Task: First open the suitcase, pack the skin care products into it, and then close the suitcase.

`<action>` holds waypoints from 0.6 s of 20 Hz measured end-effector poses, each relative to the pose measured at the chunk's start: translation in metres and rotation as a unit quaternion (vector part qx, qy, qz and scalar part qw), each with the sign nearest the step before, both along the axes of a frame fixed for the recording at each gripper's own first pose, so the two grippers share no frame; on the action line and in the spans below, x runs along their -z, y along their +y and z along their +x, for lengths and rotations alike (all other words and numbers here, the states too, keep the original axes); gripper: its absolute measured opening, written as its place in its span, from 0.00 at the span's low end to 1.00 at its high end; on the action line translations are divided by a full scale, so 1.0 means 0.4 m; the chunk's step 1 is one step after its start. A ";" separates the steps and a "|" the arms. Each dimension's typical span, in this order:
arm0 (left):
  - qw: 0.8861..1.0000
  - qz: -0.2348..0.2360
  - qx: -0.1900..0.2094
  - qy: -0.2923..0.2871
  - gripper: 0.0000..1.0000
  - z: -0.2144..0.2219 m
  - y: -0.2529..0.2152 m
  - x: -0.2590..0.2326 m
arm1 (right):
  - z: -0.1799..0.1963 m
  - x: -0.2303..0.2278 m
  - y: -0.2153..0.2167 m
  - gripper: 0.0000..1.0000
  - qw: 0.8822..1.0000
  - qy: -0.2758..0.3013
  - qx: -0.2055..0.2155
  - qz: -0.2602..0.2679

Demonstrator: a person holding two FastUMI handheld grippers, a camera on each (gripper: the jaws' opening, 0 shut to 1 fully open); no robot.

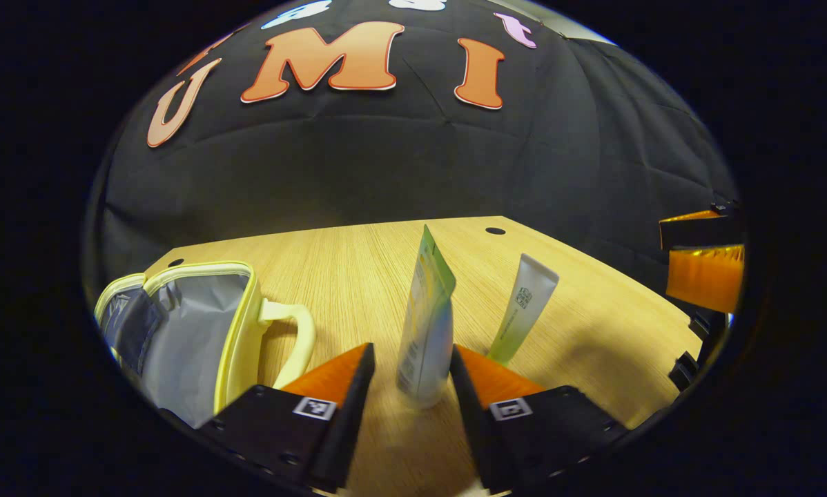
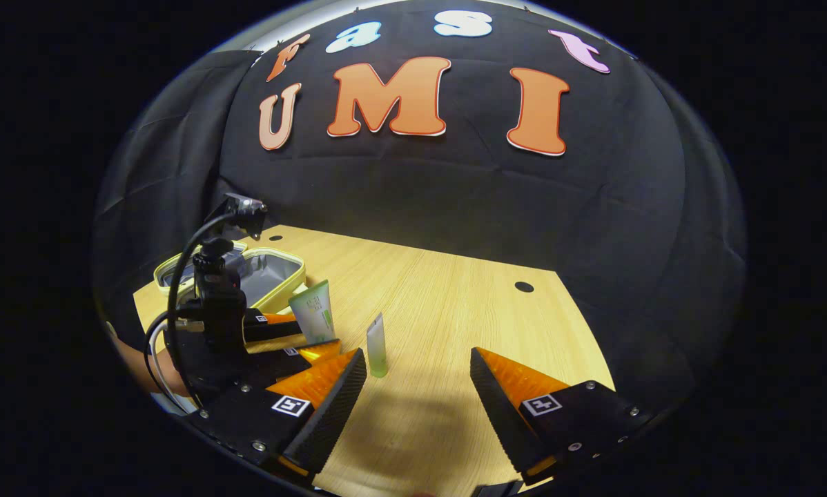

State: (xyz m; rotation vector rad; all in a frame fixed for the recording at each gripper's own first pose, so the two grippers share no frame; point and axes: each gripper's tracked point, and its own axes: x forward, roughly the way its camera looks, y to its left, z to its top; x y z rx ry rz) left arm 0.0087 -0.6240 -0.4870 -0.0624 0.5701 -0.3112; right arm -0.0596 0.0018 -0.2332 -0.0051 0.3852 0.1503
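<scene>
At the far left of my left gripper view lies the small pale yellow suitcase with a grey lining and a curved yellow handle (image 1: 199,338); its lid is already thrown back, so the inside is open to receive the products, and it rests on the light wooden table (image 1: 358,276). To the right of it is my left gripper (image 1: 408,366), and between its two orange and black fingers stands the taller white tube with a green crimped top (image 1: 426,331), upright on its cap. My left jaws are apart around this tube, one finger on each side; I cannot tell if the pads touch it already, and a little gap seems to remain, so I judge that I do not clamp it yet. I hold the fingers low by the cap end, I think because the tube is more stiff there and would not fold. Further right, just behind my right-hand finger, stands the slimmer white tube with a pale green base (image 1: 524,314), also upright and apart from the first one. In my right gripper view the same order repeats: the suitcase (image 2: 275,273) at the left, my left gripper (image 2: 293,338) around the taller tube (image 2: 313,310), then the slim tube (image 2: 376,348) just beside the left finger of my right gripper (image 2: 417,386). My right jaws are wide open and empty above the table (image 2: 455,304), probably waiting for the slim tube. I judge that packing is only at its start.
</scene>
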 end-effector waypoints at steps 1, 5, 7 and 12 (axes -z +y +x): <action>1.000 0.001 0.003 0.001 0.57 0.000 -0.001 0.005 | 0.010 0.019 0.006 0.96 1.000 0.005 -0.004 0.002; 1.000 0.010 0.007 -0.017 0.41 0.009 0.004 -0.022 | 0.050 0.105 0.043 0.96 0.999 0.035 -0.029 0.008; 0.999 0.026 0.004 -0.032 0.41 0.004 0.023 -0.070 | 0.056 0.132 0.048 0.97 0.998 0.045 -0.042 0.008; 0.999 0.021 -0.041 -0.017 0.41 -0.005 0.102 -0.184 | 0.101 0.141 0.107 0.96 0.994 0.073 -0.078 0.032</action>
